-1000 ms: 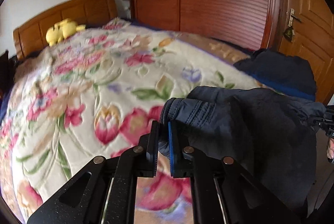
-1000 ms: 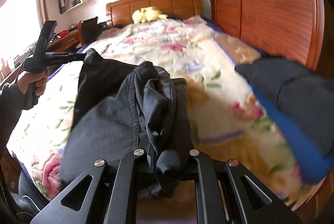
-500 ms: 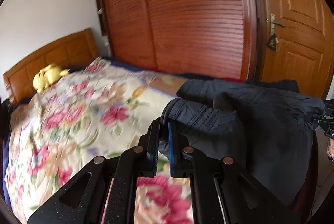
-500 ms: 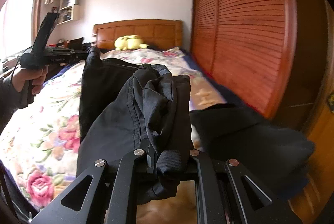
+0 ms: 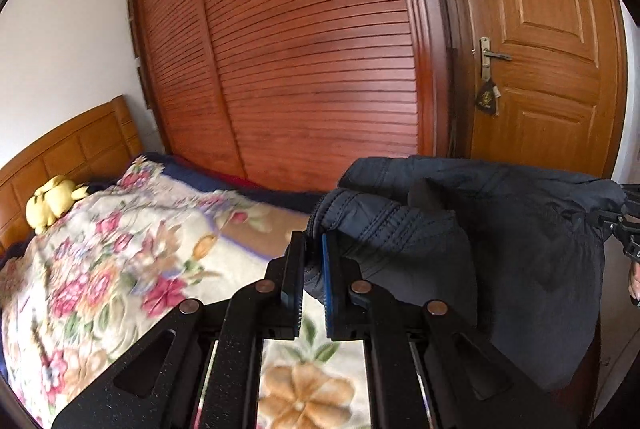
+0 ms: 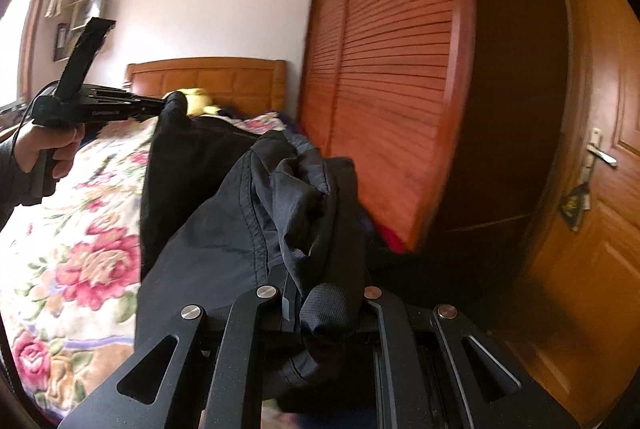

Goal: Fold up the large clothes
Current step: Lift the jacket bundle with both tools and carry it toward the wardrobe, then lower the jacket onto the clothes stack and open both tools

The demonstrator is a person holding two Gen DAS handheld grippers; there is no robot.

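Note:
A dark navy jacket (image 5: 500, 229) hangs stretched in the air between my two grippers, above the foot of the bed. My left gripper (image 5: 311, 261) is shut on one ribbed edge of the jacket. My right gripper (image 6: 326, 293) is shut on a bunched fold of the same jacket (image 6: 224, 237). The right wrist view also shows the left gripper (image 6: 160, 105) from the side, held in a hand and pinching the jacket's far corner. The right gripper's tip shows at the right edge of the left wrist view (image 5: 624, 225).
The bed with a floral quilt (image 5: 100, 261) lies below and to the left, with a wooden headboard (image 6: 208, 81) and a yellow plush toy (image 5: 52, 201) by it. A slatted wooden wardrobe (image 5: 312, 69) and a wooden door (image 5: 548, 69) stand close behind.
Both grippers have risen with the jacket, lifting it off the bed. Both views have tilted up toward the wardrobe and door. The other dark garment on the bed is out of sight.

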